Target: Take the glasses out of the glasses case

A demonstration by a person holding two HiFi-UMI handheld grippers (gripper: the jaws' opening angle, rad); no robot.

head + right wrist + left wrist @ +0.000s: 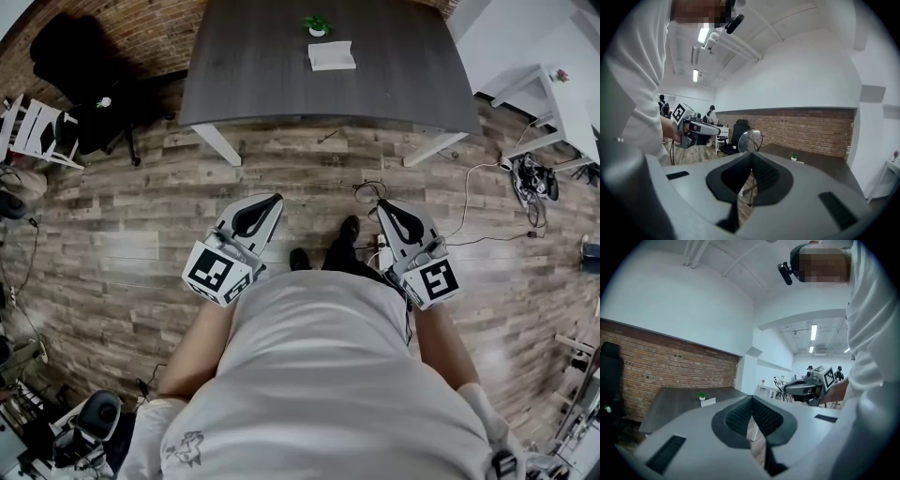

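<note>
Two grippers held side by side over the wood floor (122, 253), the glasses in the right one, the table far ahead.

On the left, the left gripper (272, 199) has its jaws pressed together with nothing between them and points toward the dark table (272, 84). To its right, the right gripper (382, 204) has its jaws squeezed onto the glasses (750, 139): a round clear lens stands just above the jaw tips, and a thin frame part runs down through the gap between the pads. In the head view the glasses show only as thin wire loops at that gripper's tip. Far off, on the table's far middle, lies the white case (332, 56), well apart from both grippers, with a small potted plant (317, 25) just beyond it.
</note>
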